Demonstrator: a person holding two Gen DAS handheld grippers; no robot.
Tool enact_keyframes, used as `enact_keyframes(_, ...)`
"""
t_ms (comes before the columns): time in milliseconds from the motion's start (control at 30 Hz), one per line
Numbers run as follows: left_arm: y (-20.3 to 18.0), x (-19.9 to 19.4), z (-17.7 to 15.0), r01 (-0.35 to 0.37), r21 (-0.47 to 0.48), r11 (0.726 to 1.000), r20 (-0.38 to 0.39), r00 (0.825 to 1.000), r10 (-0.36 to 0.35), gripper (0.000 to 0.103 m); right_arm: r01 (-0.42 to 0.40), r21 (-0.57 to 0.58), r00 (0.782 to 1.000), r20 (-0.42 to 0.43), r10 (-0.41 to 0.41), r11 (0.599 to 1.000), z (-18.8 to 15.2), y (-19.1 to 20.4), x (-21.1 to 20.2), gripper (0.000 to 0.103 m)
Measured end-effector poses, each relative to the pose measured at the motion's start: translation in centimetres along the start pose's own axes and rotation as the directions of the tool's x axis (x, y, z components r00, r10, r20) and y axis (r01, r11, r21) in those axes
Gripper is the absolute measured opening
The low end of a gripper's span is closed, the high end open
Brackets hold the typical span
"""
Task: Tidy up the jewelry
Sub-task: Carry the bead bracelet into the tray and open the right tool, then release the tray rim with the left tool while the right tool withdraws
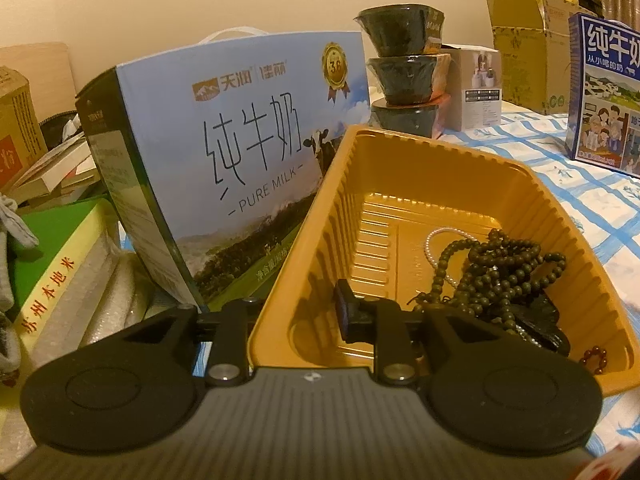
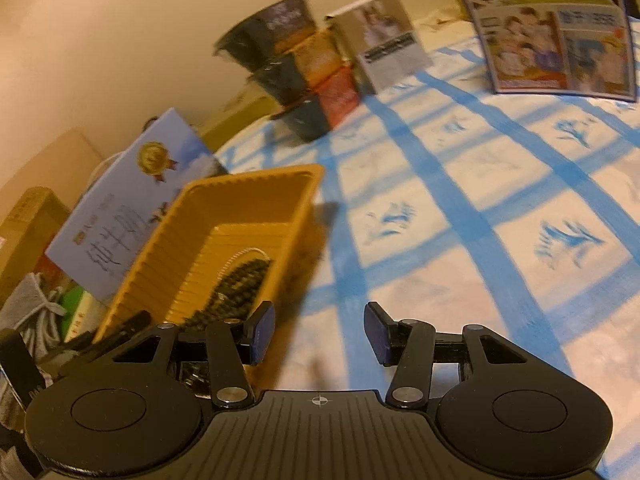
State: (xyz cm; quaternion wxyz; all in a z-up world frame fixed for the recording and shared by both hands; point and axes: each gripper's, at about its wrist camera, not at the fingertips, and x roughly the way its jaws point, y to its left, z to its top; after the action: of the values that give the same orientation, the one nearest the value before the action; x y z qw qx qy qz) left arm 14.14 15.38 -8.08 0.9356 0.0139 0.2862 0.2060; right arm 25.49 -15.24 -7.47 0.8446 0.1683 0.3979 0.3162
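The left gripper (image 1: 298,316) straddles the near corner wall of the yellow plastic tray (image 1: 320,216), clamped on it. Dark bead strands (image 1: 500,276) and a white pearl bracelet (image 1: 434,248) lie inside. The right gripper (image 2: 320,334) hovers with jaws apart and empty over the blue-checked cloth (image 2: 460,200), just beside the tray.

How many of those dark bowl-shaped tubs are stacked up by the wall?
3, in one stack beyond the yellow tray: top tub, middle tub, bottom tub on the checked cloth. More could be hidden behind them.

Plain cream wall (image 1: 140,8) behind a blue-checked cloth (image 2: 460,208), warm dim light.
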Motion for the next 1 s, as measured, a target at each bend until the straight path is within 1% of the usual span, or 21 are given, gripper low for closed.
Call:
enact_keyframes(133, 0.1, 1.0, 0.0, 0.011, -0.023, 1.000, -0.013, 1.000, -0.011, 0.026, 0.034, 0.031, 0.999, 0.010, -0.034, 0.999, -0.3, -1.1, -0.9, 0.050)
enact_keyframes(333, -0.1, 2.4, -0.1, 0.049, -0.078, 0.996, -0.043, 0.998, -0.052, 0.026, 0.079, 0.072, 0.997, 0.020, -0.081, 0.994, -0.6, -2.6, -2.0, 0.050)
enact_keyframes(500, -0.9, 3.2, -0.1, 0.073, -0.106, 0.992, -0.048, 0.996, -0.079, 0.026, 0.099, 0.087, 0.995, 0.024, -0.102, 0.991, -0.8, -3.1, -2.7, 0.050)
enact_keyframes(667, -2.2, 4.0, 0.6, 0.100, -0.100, 0.990, -0.045, 0.993, -0.105, 0.026, 0.121, 0.090, 0.992, 0.029, -0.124, 0.989, -0.7, -3.4, -2.9, 0.050)
enact_keyframes(867, -3.4, 4.9, 0.9, 0.119, -0.102, 0.988, -0.042, 0.991, -0.124, 0.026, 0.166, 0.071, 0.985, 0.031, -0.169, 0.984, -0.7, -3.7, -2.7, 0.050)
enact_keyframes(1000, -3.3, 5.2, 1.0, 0.129, -0.105, 0.986, -0.063, 0.989, -0.136, 0.027, 0.187, 0.074, 0.981, 0.028, -0.190, 0.979, -0.9, -3.9, -2.7, 0.050)
